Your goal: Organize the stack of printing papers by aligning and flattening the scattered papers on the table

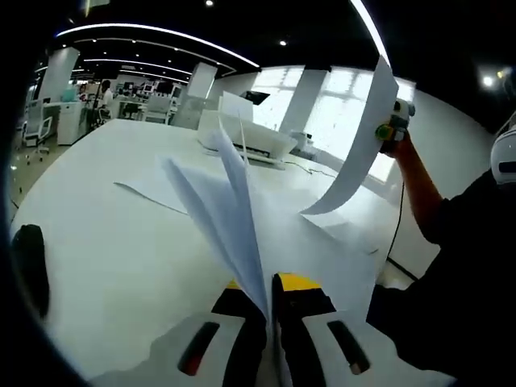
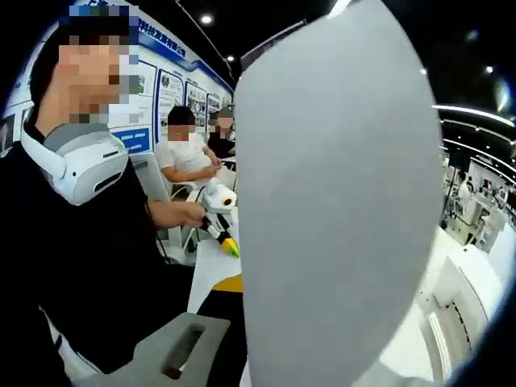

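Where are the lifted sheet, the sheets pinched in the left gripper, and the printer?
lifted sheet (image 1: 359,153), left gripper view, middle of its curved face.
pinched sheets (image 1: 230,218), left gripper view, fanned upper part.
printer (image 1: 246,139), left gripper view, white top.

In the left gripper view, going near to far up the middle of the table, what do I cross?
Left gripper shut on fanned papers → flat sheet on the white table → printer at the far edge.
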Tool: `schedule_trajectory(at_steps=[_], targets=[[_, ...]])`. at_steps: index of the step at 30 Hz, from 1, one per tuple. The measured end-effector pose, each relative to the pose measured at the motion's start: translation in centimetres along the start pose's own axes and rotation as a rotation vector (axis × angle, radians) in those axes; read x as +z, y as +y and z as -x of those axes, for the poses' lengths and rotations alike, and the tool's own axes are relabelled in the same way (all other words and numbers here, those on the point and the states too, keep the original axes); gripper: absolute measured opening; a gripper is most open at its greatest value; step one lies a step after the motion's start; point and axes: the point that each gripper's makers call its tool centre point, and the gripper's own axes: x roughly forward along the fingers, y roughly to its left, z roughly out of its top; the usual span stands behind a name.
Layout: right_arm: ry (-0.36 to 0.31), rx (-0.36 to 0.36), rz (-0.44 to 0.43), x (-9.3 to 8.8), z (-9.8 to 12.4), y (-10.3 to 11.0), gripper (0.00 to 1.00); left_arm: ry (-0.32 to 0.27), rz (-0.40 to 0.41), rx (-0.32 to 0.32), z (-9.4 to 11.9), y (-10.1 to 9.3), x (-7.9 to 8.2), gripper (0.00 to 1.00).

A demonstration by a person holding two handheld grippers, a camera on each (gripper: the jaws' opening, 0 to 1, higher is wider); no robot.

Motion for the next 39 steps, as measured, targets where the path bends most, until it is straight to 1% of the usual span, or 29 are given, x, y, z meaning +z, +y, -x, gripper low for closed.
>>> schedule_trajectory(at_steps=[1, 5, 9, 11, 14, 17, 21, 23, 25, 26, 30, 32, 36, 39], targets=[[0.031, 0.013, 0.001, -0.2, 0.2, 0.3, 0.0, 0.0, 0.0, 0.0, 0.0, 0.0, 0.0, 0.08], [0.107, 0.065, 0.02, -0.1, 0.4, 1.5, 0.0, 0.0, -0.001, 0.001, 0.1, 0.0, 0.0, 0.08], [0.146, 0.145, 0.024, 0.5, 1.0, 3.1, 0.0, -0.002, -0.002, 0.001, 0.1, 0.0, 0.1, 0.08], [0.165, 0.161, 0.033, 0.6, 1.2, 3.4, 0.0, -0.002, -0.004, 0.0, 0.1, 0.0, 0.1, 0.08], [0.226, 0.202, 0.033, 0.2, 1.5, 3.9, 0.0, -0.004, -0.006, -0.003, 0.1, 0.0, 0.2, 0.08], [0.282, 0.271, 0.033, -0.7, 1.7, 4.9, 0.0, -0.005, -0.008, -0.005, 0.1, 0.0, 0.2, 0.08], [0.355, 0.34, 0.029, -1.9, 1.7, 5.3, 0.0, -0.003, -0.008, -0.005, 0.1, 0.0, 0.2, 0.08], [0.382, 0.367, 0.032, -2.2, 1.1, 5.5, 0.0, -0.002, -0.009, -0.004, 0.1, 0.0, 0.2, 0.08], [0.408, 0.379, 0.033, -2.5, -0.6, 6.0, 0.0, -0.002, -0.009, -0.003, 0.0, 0.0, 0.2, 0.08], [0.417, 0.38, 0.036, -2.6, -1.1, 6.0, 0.0, -0.002, -0.008, -0.002, 0.0, 0.0, 0.2, 0.08], [0.459, 0.394, 0.036, -3.4, -2.8, 4.8, 0.0, 0.001, -0.009, 0.0, 0.0, 0.1, 0.2, 0.08], [0.487, 0.398, 0.045, -4.0, -3.9, 4.8, 0.0, 0.003, -0.01, 0.001, 0.0, 0.1, 0.3, 0.08], [0.537, 0.399, 0.057, -5.3, -5.2, 3.3, 0.0, 0.005, -0.014, 0.0, -0.1, 0.0, 0.4, 0.08], [0.556, 0.403, 0.062, -6.1, -6.2, 2.8, 0.0, 0.009, -0.018, 0.001, -0.3, -0.1, 0.4, 0.08]])
